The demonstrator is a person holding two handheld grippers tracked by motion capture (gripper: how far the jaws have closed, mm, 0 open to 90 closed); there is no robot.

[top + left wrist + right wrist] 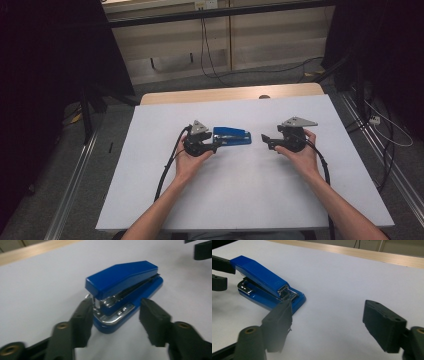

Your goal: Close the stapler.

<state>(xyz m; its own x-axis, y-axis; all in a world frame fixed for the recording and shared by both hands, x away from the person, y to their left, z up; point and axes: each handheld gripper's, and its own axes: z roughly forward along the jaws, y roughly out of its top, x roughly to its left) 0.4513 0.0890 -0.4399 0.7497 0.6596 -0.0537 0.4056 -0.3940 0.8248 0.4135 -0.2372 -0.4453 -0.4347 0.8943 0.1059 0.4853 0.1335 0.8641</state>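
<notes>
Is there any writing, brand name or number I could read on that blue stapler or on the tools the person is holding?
No text can be read anywhere.
Blue stapler: small raised marks on its metal front plate, too blurred to read.
Left tool and right tool: plain black pads, no lettering.
White table: no marks.

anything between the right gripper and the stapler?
Nothing. In the high view, bare white table separates the right gripper from the stapler; the right gripper view shows the same gap.
</notes>
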